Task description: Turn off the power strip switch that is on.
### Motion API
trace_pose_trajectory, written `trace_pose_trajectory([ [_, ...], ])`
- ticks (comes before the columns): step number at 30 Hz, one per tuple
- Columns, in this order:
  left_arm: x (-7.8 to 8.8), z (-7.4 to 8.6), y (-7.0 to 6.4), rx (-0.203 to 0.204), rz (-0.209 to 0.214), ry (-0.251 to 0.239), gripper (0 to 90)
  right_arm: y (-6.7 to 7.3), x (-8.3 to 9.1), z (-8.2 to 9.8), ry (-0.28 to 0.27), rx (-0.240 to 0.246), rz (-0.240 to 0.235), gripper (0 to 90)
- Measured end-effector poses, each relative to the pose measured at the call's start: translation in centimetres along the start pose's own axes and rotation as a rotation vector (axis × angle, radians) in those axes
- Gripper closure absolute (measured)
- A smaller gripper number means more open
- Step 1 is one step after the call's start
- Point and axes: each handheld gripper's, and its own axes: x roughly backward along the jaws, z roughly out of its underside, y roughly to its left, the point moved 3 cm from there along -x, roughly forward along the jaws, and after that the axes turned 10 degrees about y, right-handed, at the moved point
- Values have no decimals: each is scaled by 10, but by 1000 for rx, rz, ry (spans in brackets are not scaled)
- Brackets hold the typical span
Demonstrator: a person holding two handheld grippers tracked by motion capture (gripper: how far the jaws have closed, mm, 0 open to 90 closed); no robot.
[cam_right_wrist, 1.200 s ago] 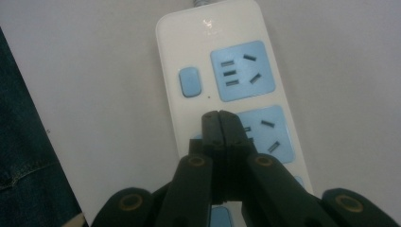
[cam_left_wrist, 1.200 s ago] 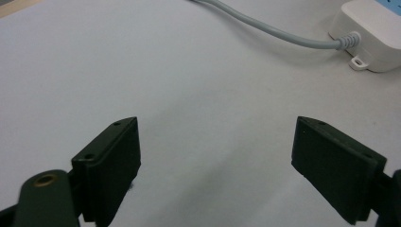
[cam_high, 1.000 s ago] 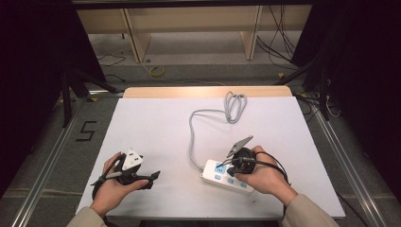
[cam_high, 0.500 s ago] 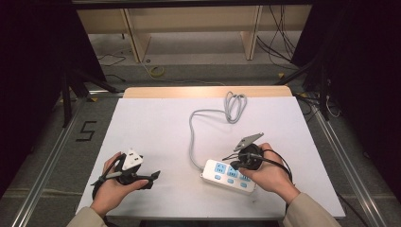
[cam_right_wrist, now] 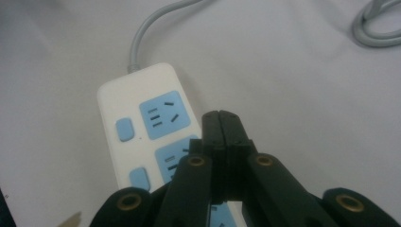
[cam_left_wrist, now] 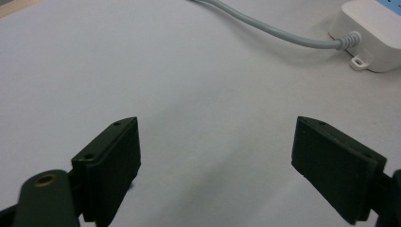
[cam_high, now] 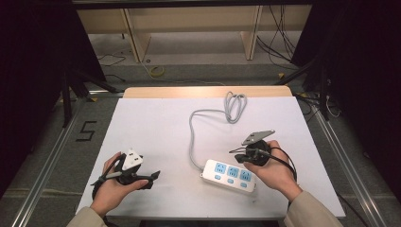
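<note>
A white power strip with blue sockets and blue switches lies on the white table, front right of centre. Its grey cable runs back to a coil. My right gripper hovers just above the strip's far edge, shut with nothing held. In the right gripper view its joined tips hang over the power strip, beside the blue sockets. My left gripper rests low at the front left, open and empty. Its gap faces the cable and the power strip's end.
A wooden strip borders the table's far edge. Metal rails run along both sides. Beyond the table stand wooden shelf legs and loose floor cables. Bare white surface spreads across the left and middle.
My right gripper has lifted off the power strip and drifted a little back and to the right. The left gripper has stayed in place.
</note>
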Motion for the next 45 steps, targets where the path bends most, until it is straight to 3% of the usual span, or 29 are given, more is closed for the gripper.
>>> trace_pose_trajectory([
  [30, 0, 0, 0, 0, -1, -1, 159, -27, 8, 7, -114, -77, 82, 855],
  [39, 1, 0, 0, -3, 0, 2, 159, -32, 10, 10, -157, -80, 93, 784],
  [45, 1, 1, 0, -3, 1, 0, 159, -34, 11, 15, -204, -70, 81, 658],
])
